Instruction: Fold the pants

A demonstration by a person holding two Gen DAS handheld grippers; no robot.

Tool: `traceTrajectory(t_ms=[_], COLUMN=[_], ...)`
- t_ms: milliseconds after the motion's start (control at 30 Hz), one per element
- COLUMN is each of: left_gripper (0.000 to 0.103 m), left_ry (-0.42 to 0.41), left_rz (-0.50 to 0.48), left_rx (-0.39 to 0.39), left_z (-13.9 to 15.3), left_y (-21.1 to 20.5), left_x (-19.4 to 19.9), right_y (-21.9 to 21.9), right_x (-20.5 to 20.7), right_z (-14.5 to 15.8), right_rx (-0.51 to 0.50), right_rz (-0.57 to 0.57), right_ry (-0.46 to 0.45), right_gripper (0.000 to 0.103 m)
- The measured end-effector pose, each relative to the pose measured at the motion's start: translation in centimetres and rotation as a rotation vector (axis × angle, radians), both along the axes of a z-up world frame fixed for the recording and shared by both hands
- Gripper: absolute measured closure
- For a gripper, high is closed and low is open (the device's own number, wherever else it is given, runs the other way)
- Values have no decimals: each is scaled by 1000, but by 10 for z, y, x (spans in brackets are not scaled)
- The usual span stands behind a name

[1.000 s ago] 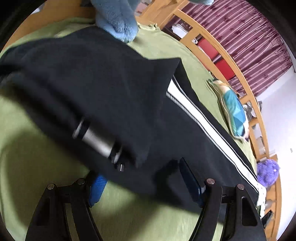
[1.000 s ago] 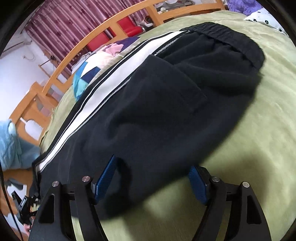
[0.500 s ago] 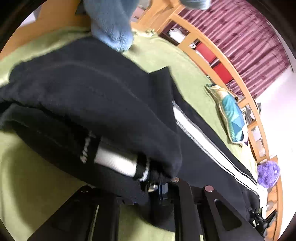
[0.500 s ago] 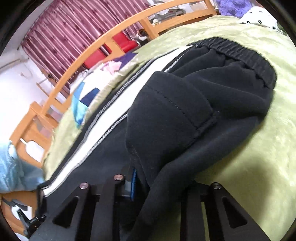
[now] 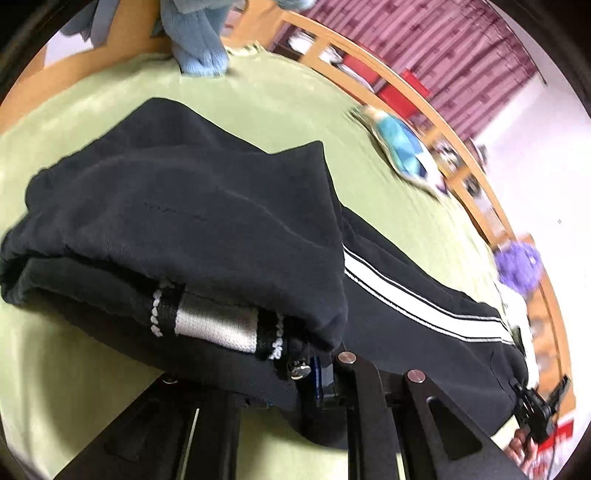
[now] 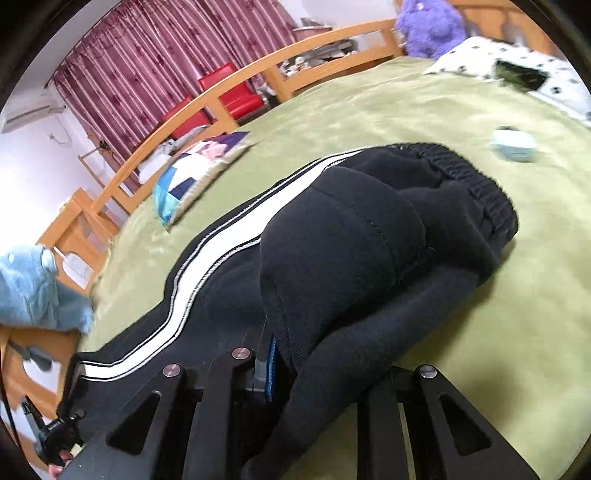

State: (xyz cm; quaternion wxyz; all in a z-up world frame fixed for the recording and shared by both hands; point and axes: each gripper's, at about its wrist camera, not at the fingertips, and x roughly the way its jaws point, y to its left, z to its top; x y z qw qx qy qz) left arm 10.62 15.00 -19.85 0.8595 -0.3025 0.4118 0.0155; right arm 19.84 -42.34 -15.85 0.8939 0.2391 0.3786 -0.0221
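Note:
Black pants (image 5: 207, 221) with a white side stripe (image 5: 413, 295) lie on a green bed. My left gripper (image 5: 288, 376) is shut on the hem end of the legs and holds it lifted off the bed. In the right wrist view the pants (image 6: 351, 236) show their elastic waistband (image 6: 476, 181) and the stripe (image 6: 192, 284). My right gripper (image 6: 295, 369) is shut on a bunched fold of the pants near the waist end. The fabric hides both sets of fingertips.
The green bedspread (image 6: 406, 110) surrounds the pants. A patterned cushion (image 6: 195, 173) lies by the wooden bed rail (image 6: 236, 85). A blue plush (image 5: 199, 40), a purple plush (image 6: 432, 26), a small light-blue object (image 6: 513, 144) and a spotted pillow (image 6: 517, 77) lie about.
Both grippers went from open around the cloth edges to shut on them. Both have lifted their ends of the pants, and the cloth now bunches up.

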Motion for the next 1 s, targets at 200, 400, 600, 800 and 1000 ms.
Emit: traceTrajectory(t_ms=[200,400,600,800,1000], left_gripper=[82,59,55,49,38], left_ry=[19,56,-15,-91,-110], left_rz=[-97,-138,-157,-163,-216], left_rx=[92,162,279,407,521], left_z=[-6,11,41,69,65], left_y=[-28,-18,-13,-29,-57], left_x=[-37,-59,-85,-99,-72], right_y=[-34,-7,23,23,23], right_x=[-67,-99,-151,-178,-176], right_z=[-17,-23,-7,-9,-13], right_rx=[-32,-127,-266,-215,-163], right_rz=[-30,-18,15,15,8], right_ry=[89,159,89,42,30], right_gripper=[76,56,49,48,48])
